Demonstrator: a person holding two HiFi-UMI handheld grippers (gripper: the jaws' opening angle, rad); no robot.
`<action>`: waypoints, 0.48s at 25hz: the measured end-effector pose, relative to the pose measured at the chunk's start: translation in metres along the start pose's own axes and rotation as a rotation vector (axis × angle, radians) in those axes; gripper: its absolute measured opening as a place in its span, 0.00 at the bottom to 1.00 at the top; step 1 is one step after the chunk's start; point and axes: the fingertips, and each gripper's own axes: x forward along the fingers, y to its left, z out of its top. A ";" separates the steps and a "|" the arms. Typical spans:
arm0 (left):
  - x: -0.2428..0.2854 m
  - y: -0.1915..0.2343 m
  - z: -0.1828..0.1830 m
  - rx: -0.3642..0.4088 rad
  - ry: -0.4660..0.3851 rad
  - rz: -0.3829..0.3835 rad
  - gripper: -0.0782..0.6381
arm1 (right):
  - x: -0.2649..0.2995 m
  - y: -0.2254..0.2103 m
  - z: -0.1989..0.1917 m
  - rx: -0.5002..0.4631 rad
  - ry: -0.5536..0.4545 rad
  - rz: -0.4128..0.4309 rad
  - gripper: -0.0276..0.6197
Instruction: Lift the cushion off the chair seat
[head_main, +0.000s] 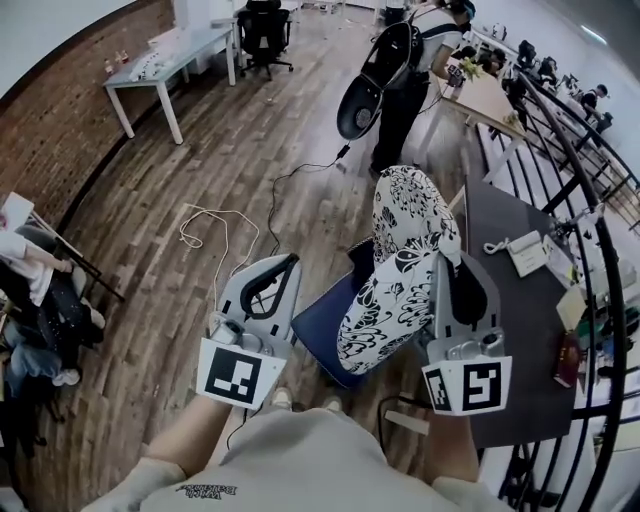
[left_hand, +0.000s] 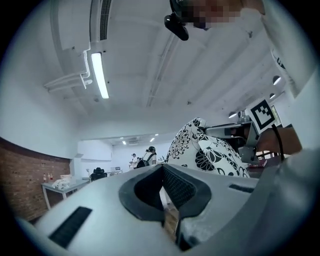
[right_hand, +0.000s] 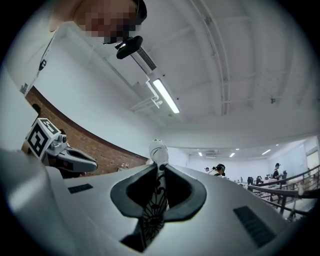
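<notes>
The cushion (head_main: 400, 270), white with a black floral print, hangs on end in the air above the blue chair seat (head_main: 318, 322). My right gripper (head_main: 447, 262) is shut on the cushion's right edge. In the right gripper view a pinched fold of the cushion fabric (right_hand: 155, 205) runs between the jaws of my right gripper (right_hand: 159, 167). My left gripper (head_main: 290, 262) is held up to the left of the cushion, apart from it, shut and empty. In the left gripper view my left gripper (left_hand: 162, 167) holds nothing, and the cushion (left_hand: 210, 152) shows off to the right.
A dark table (head_main: 520, 330) with papers stands on the right, against a black railing (head_main: 590, 250). A white cable (head_main: 215, 225) lies on the wooden floor. A person (head_main: 400, 70) stands ahead, another sits at the left (head_main: 30, 290). A white table (head_main: 170, 55) stands at the brick wall.
</notes>
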 end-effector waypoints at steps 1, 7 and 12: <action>-0.004 -0.003 -0.001 -0.004 0.006 -0.005 0.12 | -0.005 0.001 0.002 -0.002 0.006 -0.005 0.09; -0.031 -0.018 -0.013 -0.072 0.029 -0.001 0.12 | -0.041 0.018 -0.007 -0.001 0.010 -0.003 0.09; -0.039 -0.023 -0.026 -0.111 0.064 -0.004 0.12 | -0.050 0.025 -0.033 0.063 0.052 -0.010 0.09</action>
